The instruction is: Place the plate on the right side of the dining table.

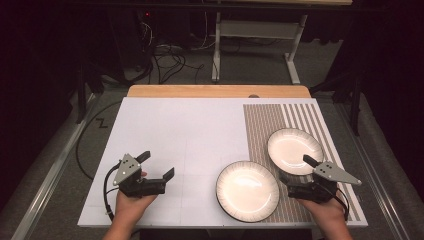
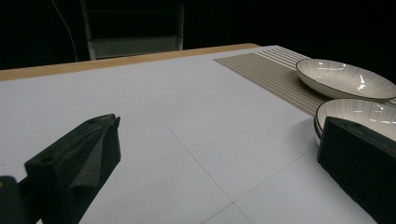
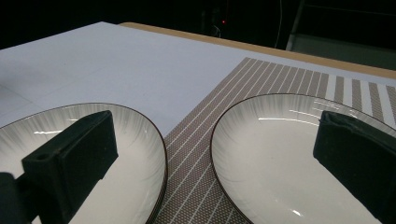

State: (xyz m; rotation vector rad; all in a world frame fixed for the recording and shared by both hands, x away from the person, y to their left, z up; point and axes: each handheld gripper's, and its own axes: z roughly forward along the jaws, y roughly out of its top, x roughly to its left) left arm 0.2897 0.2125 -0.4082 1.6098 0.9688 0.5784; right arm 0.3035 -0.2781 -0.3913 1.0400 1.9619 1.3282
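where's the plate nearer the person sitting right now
In the high view the nearer plate sits near the table's front edge, right of centre, half on the striped mat, just front-left of the other plate and left of the right gripper.

table (image 1: 165,125): mat (image 1: 265,125), two plates (image 1: 247,191)

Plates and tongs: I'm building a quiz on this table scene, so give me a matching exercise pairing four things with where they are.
Things:
1. near plate
2. far plate
3. left tongs
4. right tongs

Places:
A. wholly on the striped mat
B. open over the bare white board
C. half on the mat, half on the white board
D. open at the far plate's near edge

Pairs: 1-C, 2-A, 3-B, 4-D
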